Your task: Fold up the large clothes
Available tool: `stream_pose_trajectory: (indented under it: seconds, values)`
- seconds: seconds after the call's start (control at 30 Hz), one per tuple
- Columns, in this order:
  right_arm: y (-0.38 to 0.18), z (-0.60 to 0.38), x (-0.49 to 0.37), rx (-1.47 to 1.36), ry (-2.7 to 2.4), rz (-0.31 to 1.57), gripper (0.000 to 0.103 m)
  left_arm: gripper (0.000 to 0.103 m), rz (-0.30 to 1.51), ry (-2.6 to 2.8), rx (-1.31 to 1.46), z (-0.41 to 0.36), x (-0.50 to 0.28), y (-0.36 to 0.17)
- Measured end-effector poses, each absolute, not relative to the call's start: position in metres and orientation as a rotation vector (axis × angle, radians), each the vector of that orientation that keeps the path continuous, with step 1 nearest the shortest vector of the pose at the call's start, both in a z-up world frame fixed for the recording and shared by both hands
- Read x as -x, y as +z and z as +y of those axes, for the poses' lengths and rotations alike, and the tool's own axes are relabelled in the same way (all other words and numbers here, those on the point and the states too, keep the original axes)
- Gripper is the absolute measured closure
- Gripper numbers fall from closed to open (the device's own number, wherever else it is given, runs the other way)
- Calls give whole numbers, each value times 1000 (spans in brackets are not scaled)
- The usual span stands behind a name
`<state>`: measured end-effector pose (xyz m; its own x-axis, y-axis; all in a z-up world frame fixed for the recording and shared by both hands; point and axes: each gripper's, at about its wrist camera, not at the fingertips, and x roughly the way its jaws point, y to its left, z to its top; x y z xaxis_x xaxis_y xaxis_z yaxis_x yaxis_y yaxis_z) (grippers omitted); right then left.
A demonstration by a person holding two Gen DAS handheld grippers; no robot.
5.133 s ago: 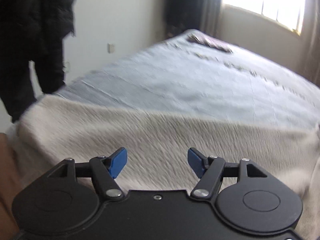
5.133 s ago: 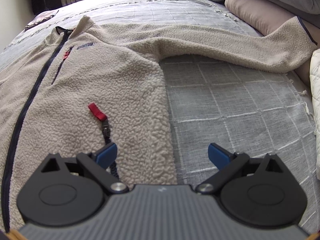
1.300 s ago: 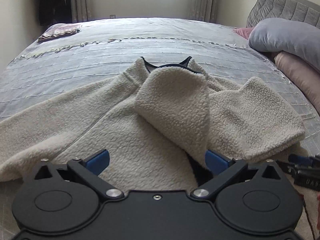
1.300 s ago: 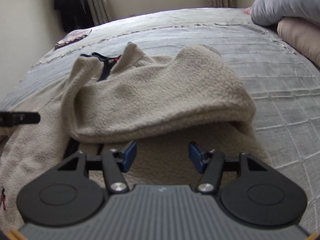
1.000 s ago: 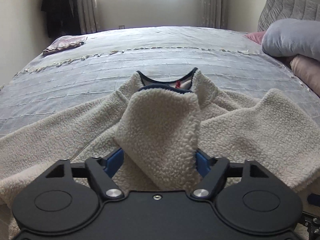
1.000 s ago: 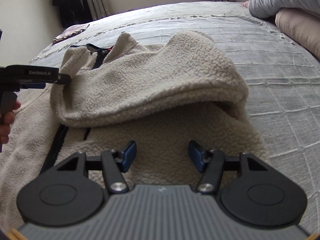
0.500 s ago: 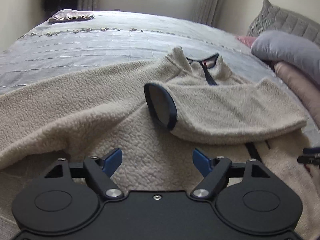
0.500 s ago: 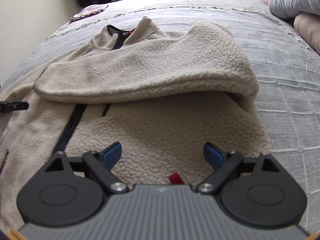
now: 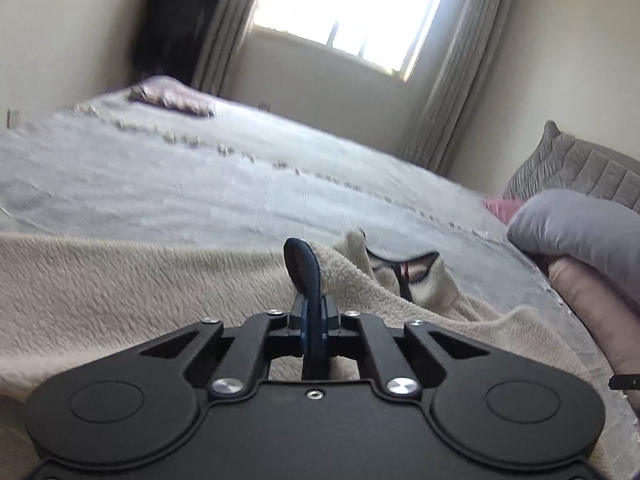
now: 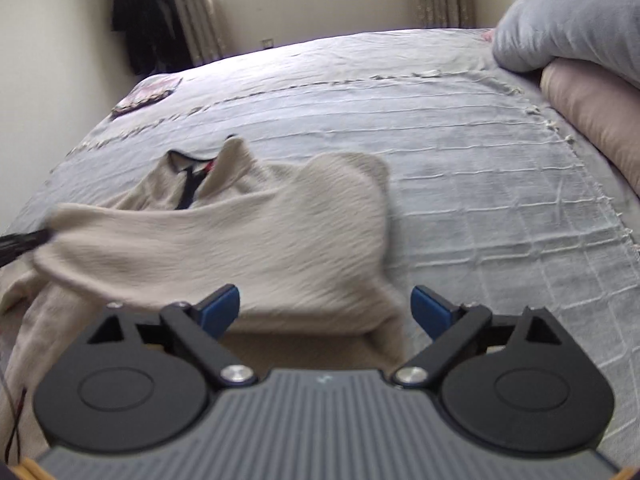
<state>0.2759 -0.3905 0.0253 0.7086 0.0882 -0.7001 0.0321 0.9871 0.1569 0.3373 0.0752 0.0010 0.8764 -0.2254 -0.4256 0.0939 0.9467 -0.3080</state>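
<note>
A cream fleece jacket (image 10: 248, 240) lies on the grey bedspread (image 10: 460, 152), one sleeve folded across its chest. My left gripper (image 9: 314, 312) is shut on that sleeve's navy-trimmed cuff (image 9: 302, 268), which stands up between the pads. The navy-edged collar (image 9: 400, 268) lies just beyond it. In the right wrist view the left gripper's black tip (image 10: 24, 242) holds the sleeve end at the left edge. My right gripper (image 10: 326, 308) hangs above the jacket's near side. Its jaws are opening, with nothing between them.
A grey pillow (image 9: 580, 224) on a beige one (image 10: 592, 112) lies at the right. A folded patterned cloth (image 9: 172, 98) sits at the bed's far corner. A dark coat (image 10: 148, 16) hangs beside the curtain. The bedspread beyond the jacket is bare.
The left gripper has shut on the sleeve cuff, and its view has tipped up toward the window. The right gripper has risen away from the fleece and opened a little wider.
</note>
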Motion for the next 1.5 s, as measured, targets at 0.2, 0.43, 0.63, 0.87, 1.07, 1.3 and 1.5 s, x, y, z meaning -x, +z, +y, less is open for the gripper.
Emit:
stream_pose_trajectory:
  seconds: [0.2,0.43,0.63,0.87,1.07,1.3,1.5]
  values:
    - [-8,-428,-347,-335,-21,781,15,96,609,-129,211,87,-360,-40]
    - [-49,-420,-397,-451,-31,736,84,96,542,-128,247,93,-346,-53]
    - [-43,-410,-399,-284,-118,681,82,90,673,-192,150,71,-348,-64]
    - [-17,-390,-349,-101,-62,650,59,87,504,-155,110,69,-322,-36]
    - [-29,-372,-324,4,5,732,66,87,602,-331,75,40,-333,-55]
    - [-56,-380,-316,-13,-62,764,64,86,659,-347,138,52,-340,-80]
    - [-27,-347,-290,90,-81,795,23,33,682,-264,151,74,-302,-46]
